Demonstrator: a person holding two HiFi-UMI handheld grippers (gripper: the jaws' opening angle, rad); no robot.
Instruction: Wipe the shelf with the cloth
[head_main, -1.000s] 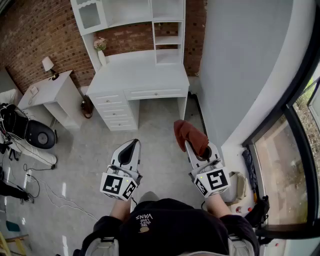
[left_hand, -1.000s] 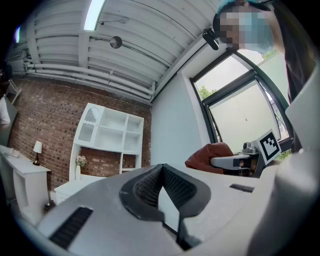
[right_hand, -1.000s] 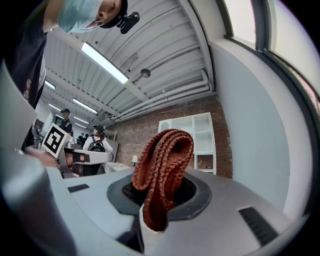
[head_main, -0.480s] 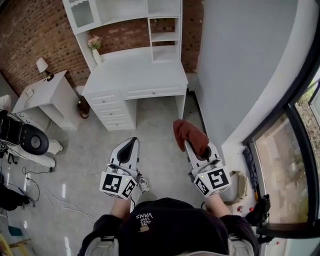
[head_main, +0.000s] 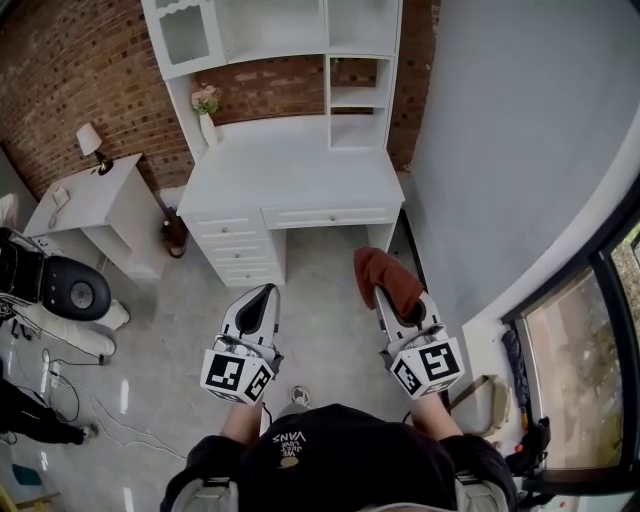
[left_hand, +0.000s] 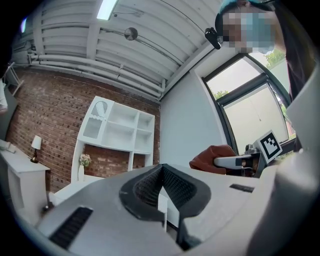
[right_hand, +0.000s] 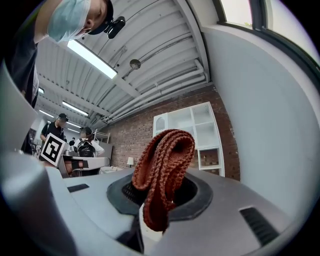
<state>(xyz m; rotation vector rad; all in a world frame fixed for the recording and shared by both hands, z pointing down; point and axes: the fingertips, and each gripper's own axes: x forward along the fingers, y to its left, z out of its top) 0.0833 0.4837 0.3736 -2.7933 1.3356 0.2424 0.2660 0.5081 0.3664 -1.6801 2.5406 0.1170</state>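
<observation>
left gripper (head_main: 262, 296): jaws are pressed together, nothing is held.
right gripper (head_main: 383, 301): jaws are clamped on the cloth.
cloth (right_hand: 162, 170): rust-red, knitted, folded into a loop, pinched at its lower end.
shelf (head_main: 300, 30): white, seen well ahead above the desk (head_main: 290, 165).

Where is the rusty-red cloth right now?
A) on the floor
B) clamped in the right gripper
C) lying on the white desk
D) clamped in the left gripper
B: the cloth sticks up out of the right gripper, which is shut on it, while the left gripper is shut on nothing.
</observation>
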